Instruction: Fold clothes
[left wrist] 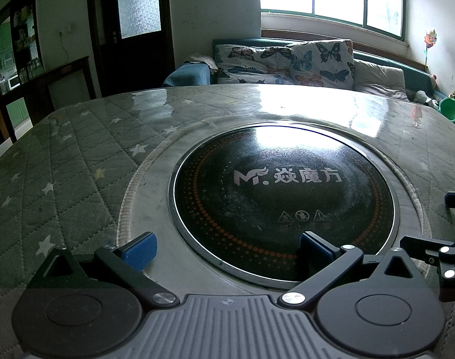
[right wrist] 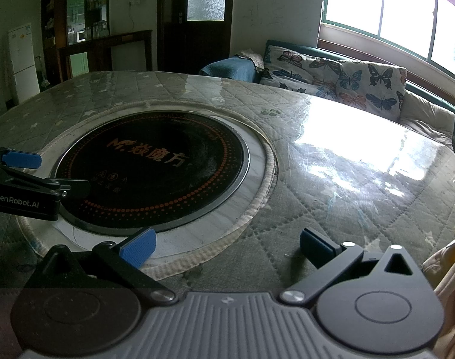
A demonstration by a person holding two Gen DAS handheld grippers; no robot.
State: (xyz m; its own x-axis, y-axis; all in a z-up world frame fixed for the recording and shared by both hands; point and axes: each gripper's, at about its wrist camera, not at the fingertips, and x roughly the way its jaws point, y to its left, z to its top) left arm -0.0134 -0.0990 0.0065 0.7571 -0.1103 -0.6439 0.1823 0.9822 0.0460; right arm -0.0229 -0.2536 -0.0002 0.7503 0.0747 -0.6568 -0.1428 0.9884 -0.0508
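Nothing looks folded yet: both the left gripper (left wrist: 227, 246) and right gripper (right wrist: 227, 246) are hovering wide open, empty, while a cream garment (right wrist: 445, 272) is lying crumpled at the table's (right wrist: 332, 209) near right edge.

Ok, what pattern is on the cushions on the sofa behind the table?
Colourful butterflies on a pale ground; the cushions show best in the left wrist view.
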